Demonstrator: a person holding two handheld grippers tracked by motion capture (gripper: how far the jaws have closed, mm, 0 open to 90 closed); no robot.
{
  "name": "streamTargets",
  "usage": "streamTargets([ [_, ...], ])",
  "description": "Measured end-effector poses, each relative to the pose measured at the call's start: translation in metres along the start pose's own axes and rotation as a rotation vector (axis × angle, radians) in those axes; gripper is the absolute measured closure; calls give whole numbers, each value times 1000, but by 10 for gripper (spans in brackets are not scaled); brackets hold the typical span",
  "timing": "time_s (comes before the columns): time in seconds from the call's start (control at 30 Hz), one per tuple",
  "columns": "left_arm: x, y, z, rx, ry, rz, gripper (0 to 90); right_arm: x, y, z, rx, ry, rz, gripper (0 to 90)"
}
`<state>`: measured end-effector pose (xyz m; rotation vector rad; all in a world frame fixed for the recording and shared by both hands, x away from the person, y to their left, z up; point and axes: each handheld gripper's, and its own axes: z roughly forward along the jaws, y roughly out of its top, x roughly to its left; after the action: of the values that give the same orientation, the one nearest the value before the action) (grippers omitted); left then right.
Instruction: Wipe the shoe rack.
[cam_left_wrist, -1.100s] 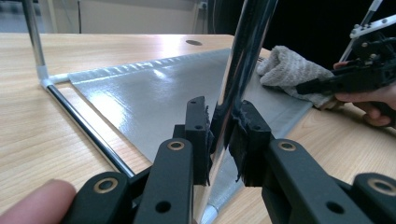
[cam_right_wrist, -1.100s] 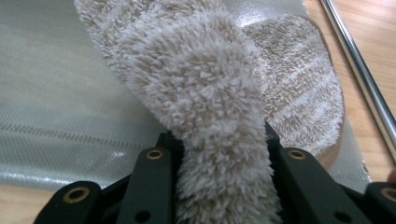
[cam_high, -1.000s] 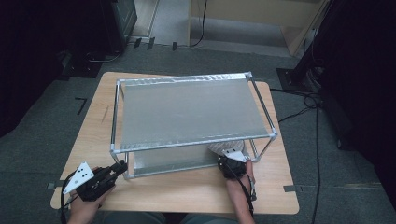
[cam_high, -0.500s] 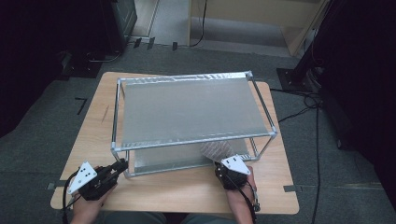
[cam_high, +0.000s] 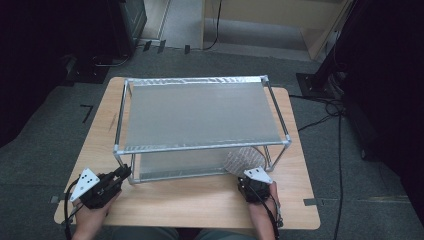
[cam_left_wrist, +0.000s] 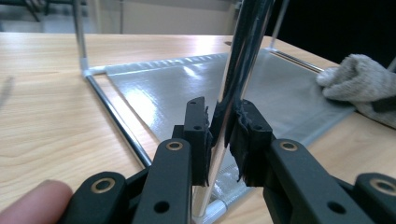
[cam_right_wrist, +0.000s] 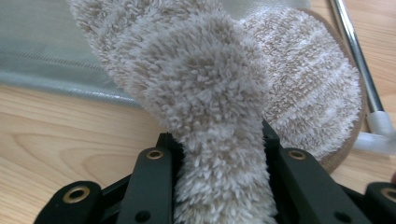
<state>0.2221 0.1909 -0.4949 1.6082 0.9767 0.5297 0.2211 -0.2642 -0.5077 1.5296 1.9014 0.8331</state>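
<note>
A two-tier metal rack (cam_high: 200, 115) stands on the wooden table (cam_high: 200, 205). My left gripper (cam_high: 124, 172) (cam_left_wrist: 223, 135) is shut on the rack's front-left upright post (cam_high: 119, 159) (cam_left_wrist: 240, 65), just above the lower shelf (cam_left_wrist: 196, 88). A fluffy beige slipper (cam_high: 243, 160) (cam_right_wrist: 210, 79) lies half on the front right corner of the lower shelf and half on the table. My right gripper (cam_high: 248, 177) (cam_right_wrist: 219, 154) is shut on the slipper's upper, both jaws sunk in the fleece. The slipper (cam_left_wrist: 359, 84) also appears far right in the left gripper view.
The rack's front-right post and foot (cam_right_wrist: 373, 116) stand close beside the slipper. The lower shelf's silver sheet (cam_right_wrist: 46, 32) runs off to the left. A strip of bare table lies between the rack and the front edge. Cables (cam_high: 325, 107) trail over the floor at the right.
My right gripper has drawn back a little toward the table's front edge with the slipper, which now sticks out further from under the top shelf. The left gripper has stayed on the post.
</note>
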Motion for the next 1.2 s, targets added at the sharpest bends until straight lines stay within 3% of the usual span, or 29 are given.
streamTargets([
  [0.27,30,8,5,-12,107,-24,767,23,8,12,-5,55,-10,687],
  [0.47,53,14,9,-11,127,-67,763,42,15,20,-6,78,-39,686],
  [0.8,75,25,29,-12,199,-67,765,48,24,32,-17,119,-35,686],
  [0.9,78,26,32,-10,207,-72,751,45,24,30,-48,138,-33,685],
  [0.97,80,26,32,-10,200,-85,657,45,22,24,-69,139,-47,684],
  [1.07,79,21,29,-1,158,-87,577,41,16,10,-98,172,-66,683],
  [1.2,74,15,20,0,143,-95,458,33,11,-9,-114,197,-67,683],
])
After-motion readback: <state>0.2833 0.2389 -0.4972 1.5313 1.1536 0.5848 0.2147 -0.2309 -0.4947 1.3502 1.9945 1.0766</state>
